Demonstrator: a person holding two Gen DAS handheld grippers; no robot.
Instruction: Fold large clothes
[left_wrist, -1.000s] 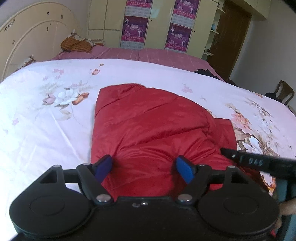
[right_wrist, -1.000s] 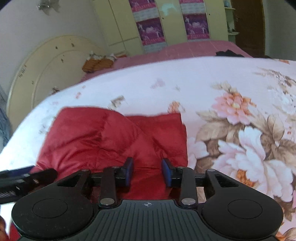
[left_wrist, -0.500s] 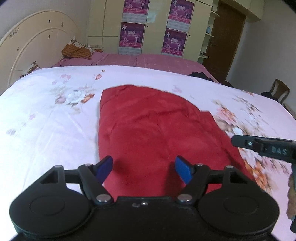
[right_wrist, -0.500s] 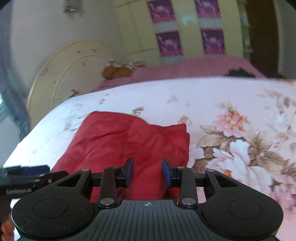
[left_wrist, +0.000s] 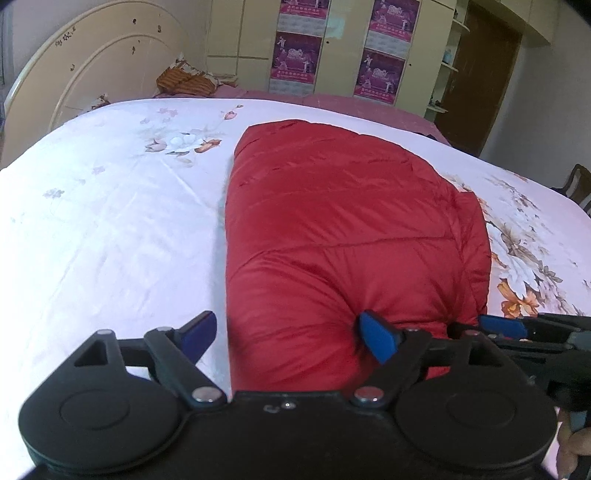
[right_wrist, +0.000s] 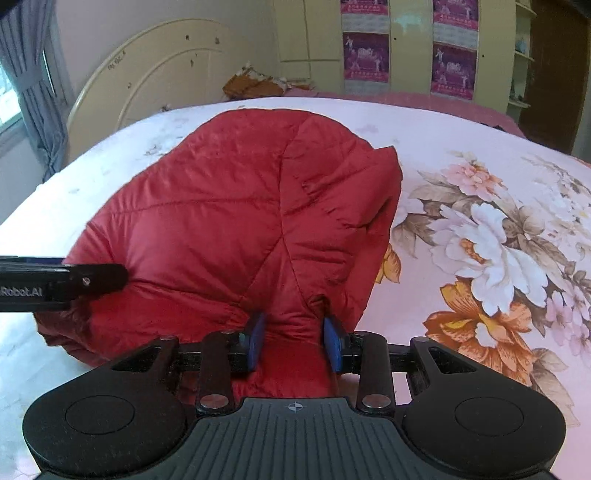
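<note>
My right claw (right_wrist: 294, 341) points slantwise down at the bed (right_wrist: 461, 155) and pinches a bunched fold at the near edge of the red padded jacket (right_wrist: 236, 221); its blue pads (right_wrist: 255, 339) press the cloth from both sides and the fabric puckers up between them. My left claw (left_wrist: 286, 332) tilts down at much the same slant, beside the right one. Its jaws stand wide and have just been opening further. The jacket's near left corner lies between them, the right pad (left_wrist: 376, 334) touching the puffed cloth and the left pad out over the bare sheet, so nothing is clamped there.

The jacket lies on the floral bedspread (left_wrist: 110, 221), folded into a long rounded bundle that runs from the near edge away toward the far side of the bed. In the left wrist view, the right claw's fingers reach in from the right at the jacket's near right corner, and a bit of my hand (left_wrist: 570, 446) shows at the lower right edge. In the right wrist view, the left claw's black finger enters from the left and lies against the jacket's near left side.

A curved cream headboard (right_wrist: 155, 74) stands at the far left, and wardrobe doors with purple posters (left_wrist: 299, 55) line the far wall.
</note>
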